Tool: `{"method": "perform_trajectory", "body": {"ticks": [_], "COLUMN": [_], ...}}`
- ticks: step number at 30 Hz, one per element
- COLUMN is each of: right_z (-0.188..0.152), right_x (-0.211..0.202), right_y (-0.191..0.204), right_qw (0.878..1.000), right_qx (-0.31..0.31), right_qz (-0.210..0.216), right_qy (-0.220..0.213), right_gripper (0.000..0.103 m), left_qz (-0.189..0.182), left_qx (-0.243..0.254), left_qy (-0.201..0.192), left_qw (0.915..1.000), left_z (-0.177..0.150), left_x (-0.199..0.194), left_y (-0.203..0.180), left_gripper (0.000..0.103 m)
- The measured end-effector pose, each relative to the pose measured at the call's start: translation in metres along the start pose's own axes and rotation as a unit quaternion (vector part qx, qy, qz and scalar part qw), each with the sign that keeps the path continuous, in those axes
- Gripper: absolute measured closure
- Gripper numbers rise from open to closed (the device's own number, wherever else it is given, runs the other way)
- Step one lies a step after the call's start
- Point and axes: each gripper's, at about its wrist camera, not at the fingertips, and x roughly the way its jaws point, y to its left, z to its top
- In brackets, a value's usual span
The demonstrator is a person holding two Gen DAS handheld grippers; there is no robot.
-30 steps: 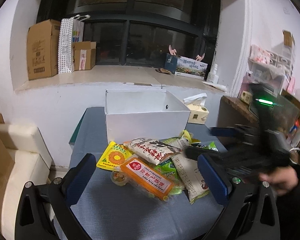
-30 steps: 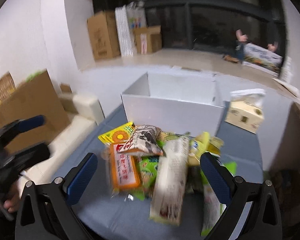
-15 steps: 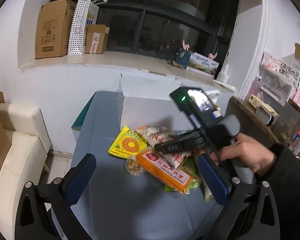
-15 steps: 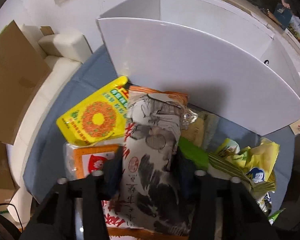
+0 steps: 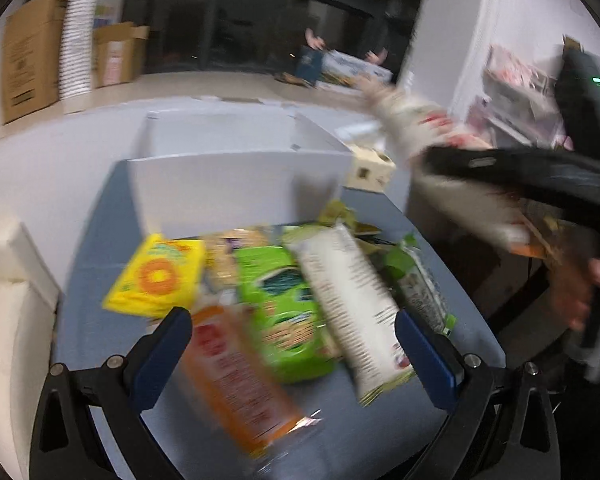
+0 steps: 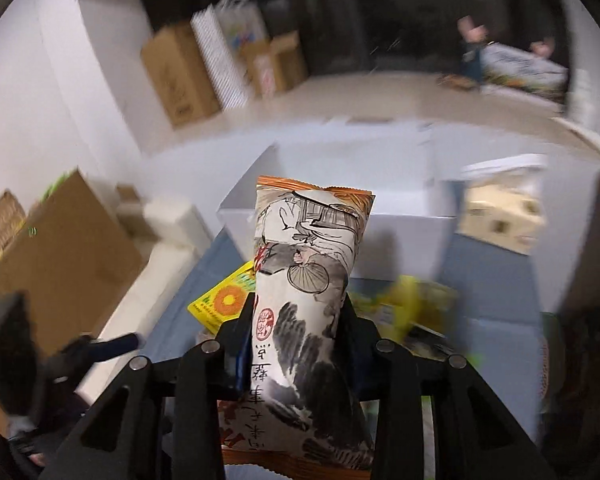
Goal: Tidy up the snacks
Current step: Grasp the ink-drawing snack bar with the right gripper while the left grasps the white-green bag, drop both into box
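My right gripper (image 6: 296, 320) is shut on a white snack bag with ink drawings and orange ends (image 6: 304, 280) and holds it up in the air in front of the open white box (image 6: 400, 208). In the left wrist view the same bag (image 5: 452, 176) hangs at the right, above the table, clamped in the right gripper (image 5: 496, 172). My left gripper (image 5: 292, 340) is open and empty, low over the snack pile: an orange pack (image 5: 236, 376), a green pack (image 5: 284, 300), a long white pack (image 5: 348, 304) and a yellow pack (image 5: 156, 276).
The white box (image 5: 236, 172) stands at the back of the blue-grey table (image 5: 100, 248). A tissue box (image 5: 368, 172) sits to its right. Cardboard boxes (image 5: 28, 68) stand on the window ledge. A cream sofa (image 5: 4, 308) is at the left.
The right gripper closed on the ink-drawing bag in the pile and lifted it up and to the right. The left gripper moved forward and lower over the snacks.
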Motion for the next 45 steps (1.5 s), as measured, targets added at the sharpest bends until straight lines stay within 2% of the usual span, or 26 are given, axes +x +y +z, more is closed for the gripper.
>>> {"method": "perform_trajectory", "body": {"ticks": [3,7,8,9,10,11,12,13,14,18,21,25,28,32,36,39,40,41,42,43,45], "right_z": [-0.025,-0.058,-0.065,-0.073,-0.078,-0.081,-0.085,-0.087,-0.089,-0.085,-0.071,-0.028,0.019,0.081,0.128,0.144,0.148,0.151,0.151,0.149,0.146], "right_x": [-0.045,-0.081,-0.087,-0.094,-0.096,-0.095,-0.088,-0.085,-0.080,-0.060,-0.036,-0.004,0.032,0.090,0.154,0.180,0.189,0.196,0.200,0.201,0.194], "right_y": [-0.025,-0.053,-0.058,-0.063,-0.066,-0.067,-0.066,-0.067,-0.066,-0.062,-0.052,-0.037,-0.028,-0.024,-0.030,-0.040,-0.045,-0.048,-0.051,-0.052,-0.054], "right_qw": [0.998,0.994,0.993,0.992,0.992,0.992,0.992,0.992,0.993,0.994,0.996,0.998,0.999,0.999,0.997,0.996,0.996,0.996,0.996,0.995,0.996], "right_qx": [0.038,0.084,0.092,0.101,0.105,0.105,0.105,0.107,0.108,0.101,0.080,0.045,0.020,-0.003,-0.026,-0.023,-0.015,-0.012,-0.012,-0.014,-0.017], "right_qz": [-0.021,-0.031,-0.031,-0.032,-0.033,-0.033,-0.034,-0.033,-0.031,-0.019,-0.006,0.001,-0.002,-0.024,-0.072,-0.081,-0.076,-0.073,-0.078,-0.085,-0.083], "right_qy": [-0.039,-0.059,-0.061,-0.063,-0.061,-0.058,-0.056,-0.052,-0.047,-0.040,-0.030,-0.035,-0.032,-0.023,0.004,0.018,0.030,0.040,0.044,0.042,0.023], "right_gripper": [0.064,0.064,0.064,0.064,0.064,0.064,0.064,0.064,0.064,0.064,0.064,0.064,0.064,0.064,0.064,0.063,0.062,0.059,0.036,0.002,0.000], "left_qz": [0.006,0.019,0.021,0.022,0.011,0.009,0.018,0.011,0.000,-0.030,-0.059,-0.050,-0.027,0.030,0.061,0.081,0.093,0.117,0.126,0.121,0.113], "left_qx": [0.018,0.032,0.033,0.032,0.026,0.023,0.024,0.021,0.012,-0.010,-0.029,-0.030,-0.024,-0.001,0.016,0.027,0.030,0.032,0.028,0.024,0.021], "left_qy": [0.025,0.064,0.074,0.082,0.094,0.096,0.089,0.086,0.080,0.037,-0.009,-0.059,-0.079,-0.067,-0.042,-0.010,-0.002,0.009,0.016,0.019,-0.006], "left_qw": [0.9995,0.9973,0.9965,0.9959,0.9952,0.9951,0.9956,0.9960,0.9967,0.9988,0.9978,0.9966,0.9962,0.9973,0.9972,0.9963,0.9952,0.9926,0.9915,0.9922,0.9934], "left_z": [0.004,0.006,0.005,0.004,0.003,0.002,0.002,0.002,0.004,0.012,0.032,0.079,0.125,0.194,0.235,0.244,0.244,0.245,0.241,0.238,0.228], "left_x": [0.037,0.084,0.096,0.104,0.112,0.115,0.114,0.112,0.106,0.074,0.042,0.018,0.010,0.040,0.087,0.126,0.140,0.152,0.157,0.158,0.148], "left_y": [-0.027,-0.049,-0.050,-0.051,-0.050,-0.049,-0.049,-0.049,-0.046,-0.033,-0.016,0.014,0.046,0.082,0.105,0.119,0.119,0.125,0.126,0.131,0.135], "left_gripper": [0.000,0.000,0.003,0.010,0.029,0.040,0.046,0.053,0.058,0.066,0.066,0.066,0.066,0.066,0.066,0.064,0.060,0.036,0.016,0.000,0.000]}}
